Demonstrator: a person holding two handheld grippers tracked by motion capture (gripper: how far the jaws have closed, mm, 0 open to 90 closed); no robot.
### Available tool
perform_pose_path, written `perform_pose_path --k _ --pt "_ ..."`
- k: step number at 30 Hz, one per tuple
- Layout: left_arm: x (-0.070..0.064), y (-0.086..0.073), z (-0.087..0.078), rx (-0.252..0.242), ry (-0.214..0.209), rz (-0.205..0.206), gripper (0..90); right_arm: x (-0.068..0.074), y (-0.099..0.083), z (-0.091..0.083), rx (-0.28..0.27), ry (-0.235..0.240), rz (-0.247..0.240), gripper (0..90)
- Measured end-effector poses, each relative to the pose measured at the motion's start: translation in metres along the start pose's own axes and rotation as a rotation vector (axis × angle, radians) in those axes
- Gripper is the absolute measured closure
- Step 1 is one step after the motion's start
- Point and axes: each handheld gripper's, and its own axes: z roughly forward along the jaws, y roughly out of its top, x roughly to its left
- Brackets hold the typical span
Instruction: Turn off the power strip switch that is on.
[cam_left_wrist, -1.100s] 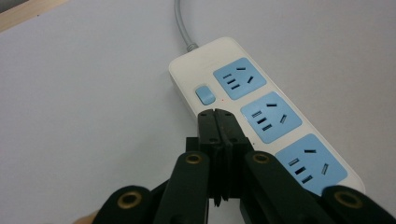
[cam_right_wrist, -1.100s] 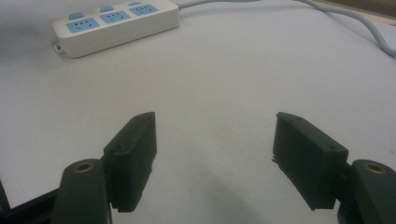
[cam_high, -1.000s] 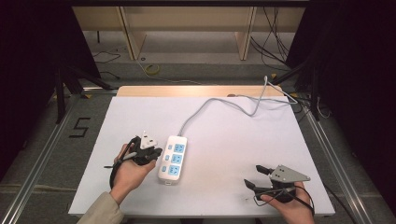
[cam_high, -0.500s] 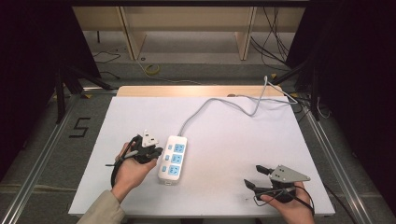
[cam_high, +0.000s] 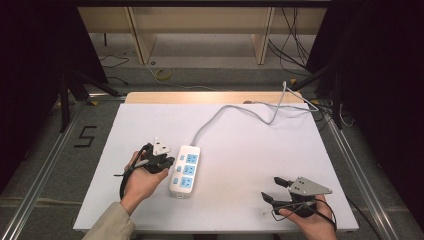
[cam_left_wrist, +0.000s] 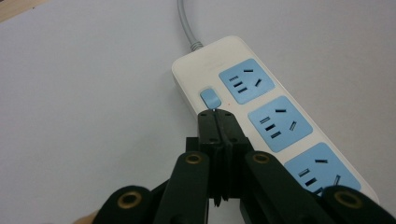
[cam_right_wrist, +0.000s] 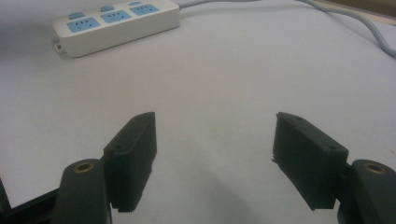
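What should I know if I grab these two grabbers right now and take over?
Left gripper: jaws closed together, empty, tips right at the first blue switch on the white power strip.
Right gripper: jaws wide open, empty, near the table's front right, apart from the strip.
The strip lies mid-table, its grey cable running off the far edge. All three sockets are empty.
Whether that switch has been pressed cannot be told. Two more switches follow.

white power strip (cam_high: 184, 170) flat on table (cam_high: 250, 150)
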Motion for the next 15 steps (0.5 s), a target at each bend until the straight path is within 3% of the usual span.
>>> perform_pose_path --k 15 --pt "0.0013 0.0034 0.0037 0.010 0.004 -0.003 89.4 0.0000 -0.0001 0.0001 0.002 -0.001 -0.002 31.4"
